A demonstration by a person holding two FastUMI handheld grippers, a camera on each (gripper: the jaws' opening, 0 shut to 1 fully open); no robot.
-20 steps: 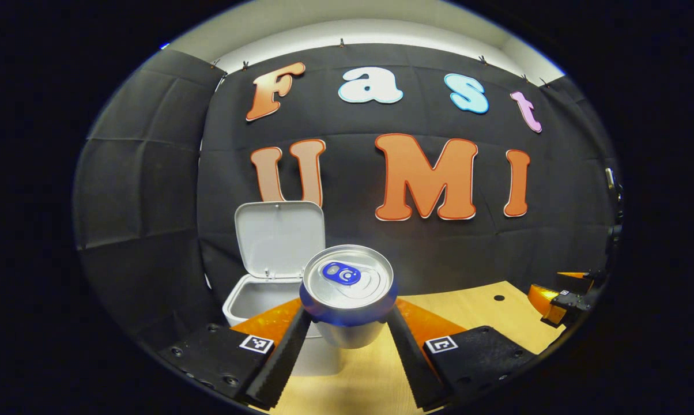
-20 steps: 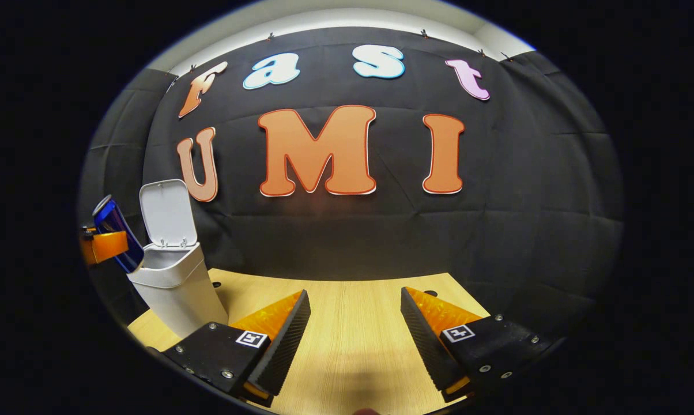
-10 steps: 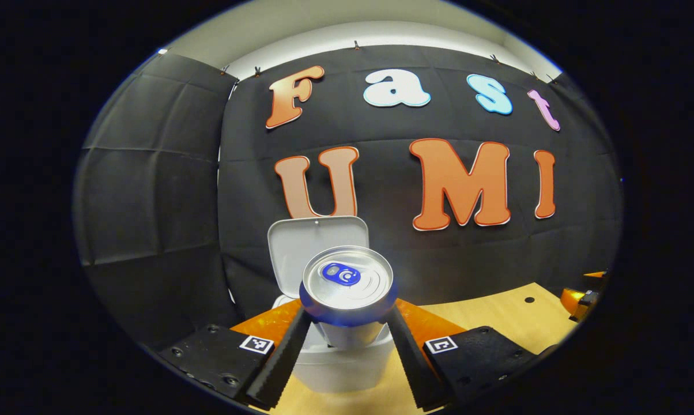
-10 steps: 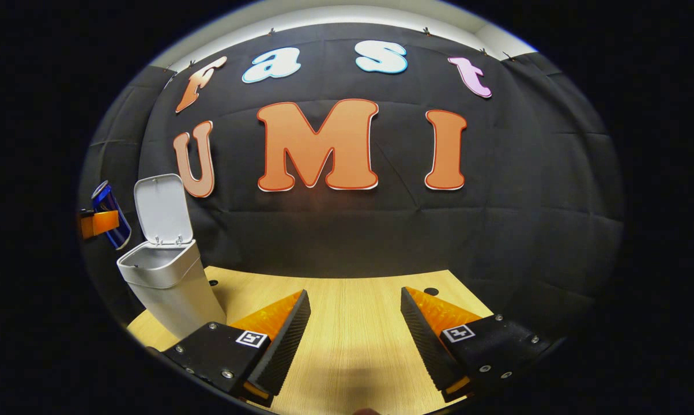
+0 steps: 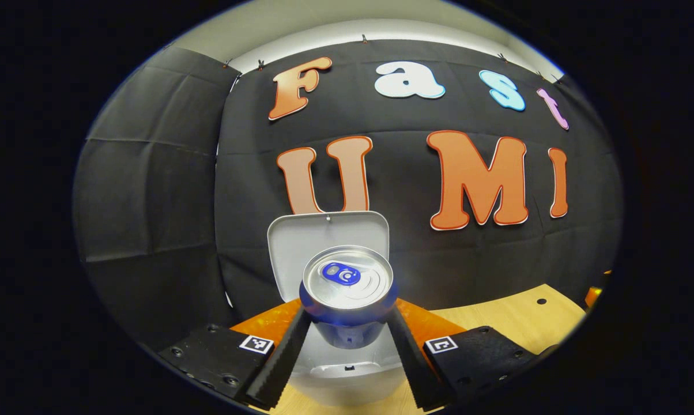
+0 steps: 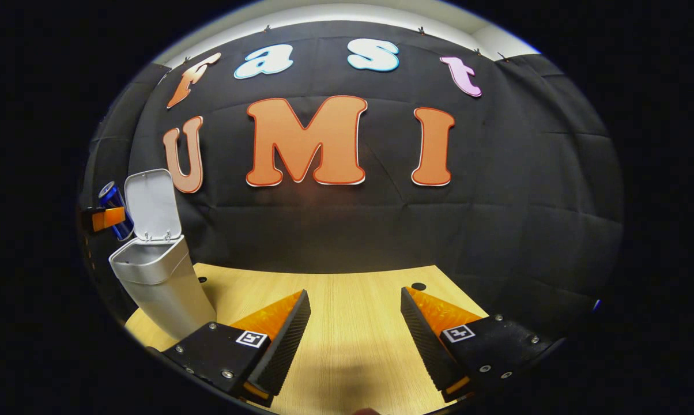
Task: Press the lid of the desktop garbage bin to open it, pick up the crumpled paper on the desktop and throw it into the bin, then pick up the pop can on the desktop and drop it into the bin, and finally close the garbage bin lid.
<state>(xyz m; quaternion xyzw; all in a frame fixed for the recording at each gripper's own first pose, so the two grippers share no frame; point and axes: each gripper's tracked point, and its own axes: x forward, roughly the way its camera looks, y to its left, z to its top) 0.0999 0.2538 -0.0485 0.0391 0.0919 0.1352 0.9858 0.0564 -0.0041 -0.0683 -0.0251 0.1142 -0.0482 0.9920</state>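
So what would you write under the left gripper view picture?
Left claw holds the pop can over the open bin.

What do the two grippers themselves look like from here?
In both views, the left gripper and the right gripper look alike: two long wedge-shaped fingers with ridged, sawtooth inner faces, each on a flat black block fastened with screws. Every block carries a small square black-and-white marker. Translucent orange panels back the fingers.

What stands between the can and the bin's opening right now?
Nothing visible. The left gripper holds the can above the bin; its lid stands upright behind, leaving the opening clear.
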